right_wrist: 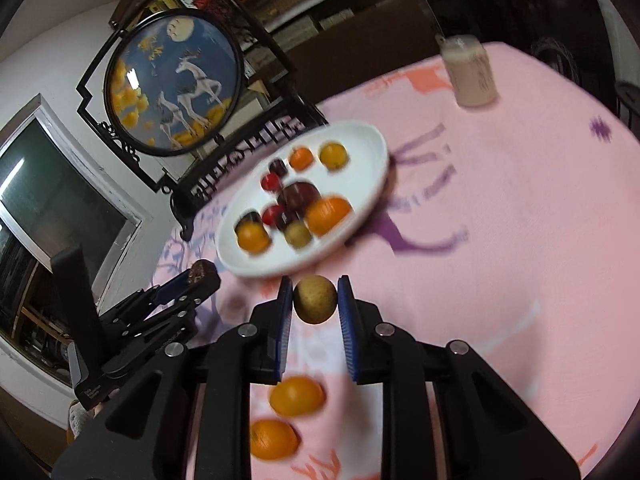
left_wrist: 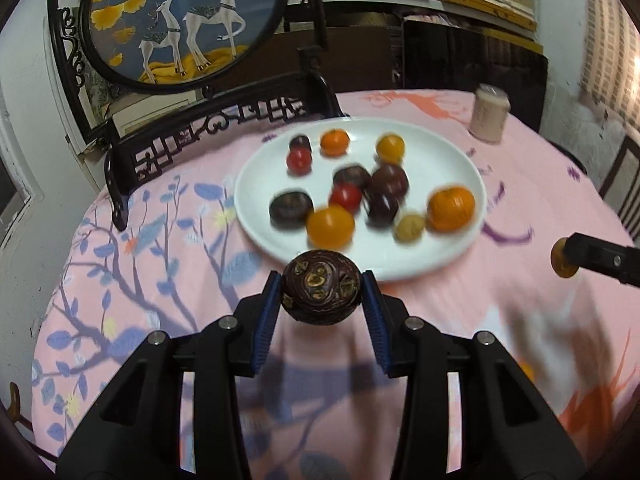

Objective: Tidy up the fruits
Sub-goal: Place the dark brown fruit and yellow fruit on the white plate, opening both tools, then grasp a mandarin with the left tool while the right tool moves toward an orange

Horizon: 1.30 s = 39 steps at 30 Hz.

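Observation:
My left gripper [left_wrist: 323, 296] is shut on a dark brown wrinkled passion fruit [left_wrist: 322, 288], held above the cloth just in front of the white plate [left_wrist: 452, 256]. The plate holds several fruits: oranges [left_wrist: 451, 208], red tomatoes [left_wrist: 345, 196], dark plums [left_wrist: 390, 180]. My right gripper [right_wrist: 314, 300] is shut on a small tan round fruit [right_wrist: 315, 299], close to the plate's near rim [right_wrist: 280, 270]. The left gripper [right_wrist: 192, 280] shows at left in the right wrist view. The right gripper's tip [left_wrist: 576, 258] shows at right in the left wrist view.
Two oranges [right_wrist: 296, 396] [right_wrist: 274, 440] lie on the pink tablecloth [right_wrist: 500, 220] under my right gripper. A beige cylindrical jar [left_wrist: 489, 113] stands behind the plate at right. A dark carved stand with a round deer picture [left_wrist: 180, 20] stands at the table's back left.

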Each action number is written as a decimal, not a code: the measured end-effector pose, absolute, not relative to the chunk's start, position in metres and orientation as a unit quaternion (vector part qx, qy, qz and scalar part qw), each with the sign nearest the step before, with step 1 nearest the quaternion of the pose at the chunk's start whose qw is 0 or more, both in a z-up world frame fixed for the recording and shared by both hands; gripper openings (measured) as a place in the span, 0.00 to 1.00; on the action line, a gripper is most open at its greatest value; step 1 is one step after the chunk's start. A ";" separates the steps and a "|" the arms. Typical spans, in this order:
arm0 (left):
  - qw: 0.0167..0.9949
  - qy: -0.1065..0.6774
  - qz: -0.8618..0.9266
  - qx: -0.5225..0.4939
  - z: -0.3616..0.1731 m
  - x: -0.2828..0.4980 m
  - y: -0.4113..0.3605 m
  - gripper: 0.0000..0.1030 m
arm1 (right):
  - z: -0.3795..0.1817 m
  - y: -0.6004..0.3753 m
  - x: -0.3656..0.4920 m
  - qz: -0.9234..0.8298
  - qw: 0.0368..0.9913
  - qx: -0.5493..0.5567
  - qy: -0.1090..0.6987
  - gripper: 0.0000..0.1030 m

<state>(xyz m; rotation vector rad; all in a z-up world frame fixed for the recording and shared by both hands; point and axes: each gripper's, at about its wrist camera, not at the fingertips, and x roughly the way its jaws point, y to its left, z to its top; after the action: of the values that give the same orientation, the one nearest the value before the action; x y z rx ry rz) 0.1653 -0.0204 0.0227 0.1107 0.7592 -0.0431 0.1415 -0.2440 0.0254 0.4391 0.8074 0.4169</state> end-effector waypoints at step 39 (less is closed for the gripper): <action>0.923 0.322 -0.155 0.146 -0.001 0.034 -0.074 0.86 | 0.005 -0.292 0.100 0.152 0.870 0.280 0.377 0.69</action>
<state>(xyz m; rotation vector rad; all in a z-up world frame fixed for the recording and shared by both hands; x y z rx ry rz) 0.0344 -0.0736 -0.0008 0.2988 0.6605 -0.3184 0.0997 -0.2922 0.0046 0.5866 0.7884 0.3175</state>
